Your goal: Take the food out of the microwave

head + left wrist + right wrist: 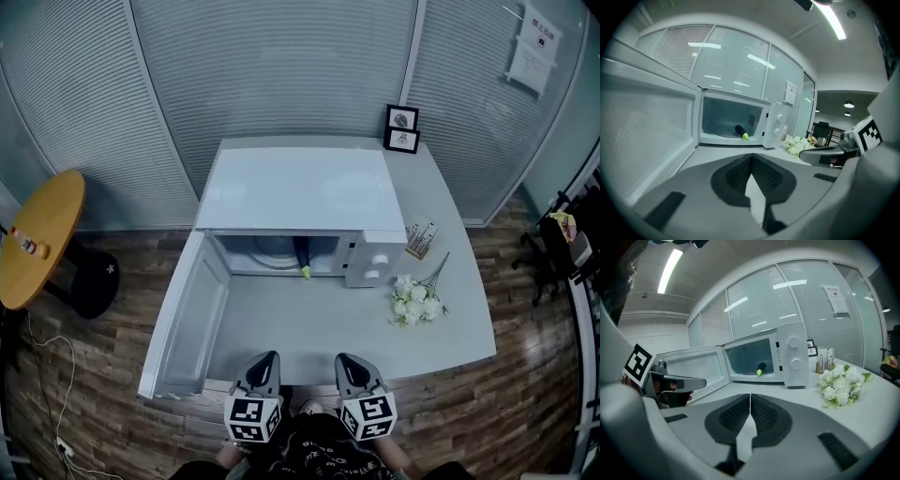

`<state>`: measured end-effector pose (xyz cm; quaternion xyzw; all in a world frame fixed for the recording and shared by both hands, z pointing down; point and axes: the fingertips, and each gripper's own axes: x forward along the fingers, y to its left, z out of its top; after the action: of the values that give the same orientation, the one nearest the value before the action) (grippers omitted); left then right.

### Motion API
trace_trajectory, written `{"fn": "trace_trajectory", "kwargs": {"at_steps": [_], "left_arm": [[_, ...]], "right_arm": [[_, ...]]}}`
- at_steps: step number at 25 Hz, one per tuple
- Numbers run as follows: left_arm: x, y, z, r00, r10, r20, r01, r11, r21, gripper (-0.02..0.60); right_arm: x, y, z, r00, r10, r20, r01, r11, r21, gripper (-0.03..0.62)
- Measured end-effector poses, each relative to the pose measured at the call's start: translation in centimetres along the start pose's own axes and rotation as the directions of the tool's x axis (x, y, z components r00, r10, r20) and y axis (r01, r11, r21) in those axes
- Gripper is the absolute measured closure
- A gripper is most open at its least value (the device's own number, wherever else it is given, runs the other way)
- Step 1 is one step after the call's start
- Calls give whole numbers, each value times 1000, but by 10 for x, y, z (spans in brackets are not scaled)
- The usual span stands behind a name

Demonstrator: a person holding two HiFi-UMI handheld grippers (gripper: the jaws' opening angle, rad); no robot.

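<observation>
A white microwave (300,197) stands on the grey table with its door (183,319) swung open to the left. Inside lies a dark, long piece of food with a yellow-green tip (303,256), near the front of the cavity; it also shows as the dark food (740,131) in the left gripper view and the food (761,369) in the right gripper view. My left gripper (266,361) and right gripper (349,363) hover side by side over the table's near edge, well short of the microwave. Both are shut with nothing between the pads (751,161) (750,401).
A bunch of white flowers (414,302) lies on the table right of the microwave, beside a small holder with sticks (421,239). Two framed pictures (401,128) stand at the back. A round wooden table (37,234) is on the left, dark chairs on the right.
</observation>
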<state>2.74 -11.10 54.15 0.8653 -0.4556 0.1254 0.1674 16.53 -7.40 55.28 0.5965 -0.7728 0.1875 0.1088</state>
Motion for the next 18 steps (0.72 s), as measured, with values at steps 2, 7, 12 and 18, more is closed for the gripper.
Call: {"fn": "trace_trajectory", "kwargs": {"at_steps": [2, 7, 12, 18], "left_arm": [[6, 5, 7, 1000, -2, 8, 2, 1000, -12, 574], [19, 19, 17, 1000, 1, 14, -1, 1000, -1, 574], [30, 33, 21, 1000, 8, 7, -8, 1000, -9, 574], [44, 43, 22, 1000, -7, -8, 7, 1000, 2, 574]], "right_arm": [[9, -2, 5, 1000, 0, -3, 0, 1000, -2, 588], [32, -3, 21, 1000, 1, 2, -1, 1000, -7, 588], [50, -6, 39, 1000, -16, 24, 17, 1000, -9, 588], [75, -9, 57, 1000, -10, 29, 10, 1000, 19, 512]]}}
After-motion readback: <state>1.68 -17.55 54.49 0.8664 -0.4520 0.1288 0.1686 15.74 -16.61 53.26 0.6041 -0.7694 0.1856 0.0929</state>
